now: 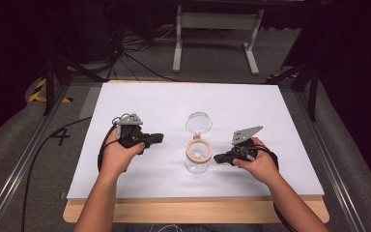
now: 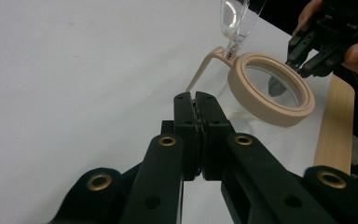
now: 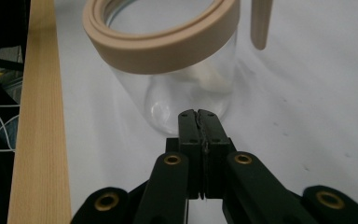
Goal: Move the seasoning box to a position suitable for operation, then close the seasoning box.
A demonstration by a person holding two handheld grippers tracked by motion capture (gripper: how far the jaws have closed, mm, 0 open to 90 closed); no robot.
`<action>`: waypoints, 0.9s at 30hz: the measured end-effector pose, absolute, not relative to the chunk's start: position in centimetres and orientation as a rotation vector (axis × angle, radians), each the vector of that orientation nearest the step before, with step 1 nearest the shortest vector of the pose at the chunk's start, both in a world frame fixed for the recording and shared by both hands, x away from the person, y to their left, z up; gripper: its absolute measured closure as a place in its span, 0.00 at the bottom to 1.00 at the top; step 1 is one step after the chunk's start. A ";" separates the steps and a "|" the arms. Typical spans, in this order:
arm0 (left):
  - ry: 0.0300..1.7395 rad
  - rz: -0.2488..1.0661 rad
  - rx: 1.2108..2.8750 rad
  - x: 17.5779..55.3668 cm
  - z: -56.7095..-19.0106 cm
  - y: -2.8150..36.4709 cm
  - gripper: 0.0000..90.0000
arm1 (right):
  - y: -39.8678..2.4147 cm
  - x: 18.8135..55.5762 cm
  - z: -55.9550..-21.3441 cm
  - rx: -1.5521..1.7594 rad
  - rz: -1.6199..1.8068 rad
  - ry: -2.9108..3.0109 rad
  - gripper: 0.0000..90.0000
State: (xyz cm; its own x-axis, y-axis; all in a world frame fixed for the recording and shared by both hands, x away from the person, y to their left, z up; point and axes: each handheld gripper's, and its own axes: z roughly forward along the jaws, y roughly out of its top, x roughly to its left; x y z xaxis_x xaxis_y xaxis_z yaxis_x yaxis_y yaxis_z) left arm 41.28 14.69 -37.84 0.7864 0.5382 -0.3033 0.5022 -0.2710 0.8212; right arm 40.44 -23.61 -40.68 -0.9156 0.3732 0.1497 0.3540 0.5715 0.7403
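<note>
At mid-table a clear jar (image 1: 198, 157) is standing, hinged lid (image 1: 198, 122) open, between the left gripper (image 1: 155, 138) and right gripper (image 1: 218, 158), both pinched empty; the right gripper view is revealing something pale inside. Grey carpet is surrounding the white table (image 1: 270, 111).

Glass jar (image 3: 186, 88): top of beige rim (image 3: 168, 37) cut off by upper edge in right gripper view; pale contents behind glass too blurred to identify. Open clear lid (image 2: 235, 21) cropped at top edge in left gripper view. Right gripper (image 2: 307, 56) partly cut by right edge there. Jar contents in high view too small to tell. Forearms cut off at bottom edge.
</note>
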 end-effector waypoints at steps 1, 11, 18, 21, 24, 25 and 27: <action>0.797 0.038 1.925 41.3 -37.7 14.6 0.97 | -23.9 40.4 -40.4 0.644 1.303 2.746 1.00; 0.780 0.072 1.923 42.5 -37.1 13.3 0.98 | -24.2 39.2 -38.1 0.645 1.412 2.680 1.00; 0.780 0.085 1.918 44.1 -36.8 11.9 0.99 | -23.5 38.6 -37.2 0.625 1.444 2.651 1.00; 0.758 0.111 1.929 44.7 -36.3 11.1 0.99 | -23.2 38.6 -37.0 0.618 1.457 2.637 1.00; 0.762 0.142 1.952 45.4 -36.0 10.2 0.97 | -23.2 38.7 -36.8 0.631 1.518 2.608 1.00; 0.764 0.155 1.954 45.6 -36.0 9.8 0.97 | -23.3 38.8 -36.8 0.653 1.549 2.591 1.00; 0.761 0.161 1.967 46.1 -36.0 9.3 0.97 | -23.2 39.1 -36.6 0.678 1.572 2.562 1.00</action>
State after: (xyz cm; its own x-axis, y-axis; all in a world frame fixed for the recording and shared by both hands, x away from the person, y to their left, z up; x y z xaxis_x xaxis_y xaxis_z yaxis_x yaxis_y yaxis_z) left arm 46.08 9.34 -35.96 0.7947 0.5728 -0.2008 0.4429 -0.3210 0.8371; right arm 39.09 -23.15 -36.62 -0.9014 0.3964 0.1741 0.3348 0.3833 0.8608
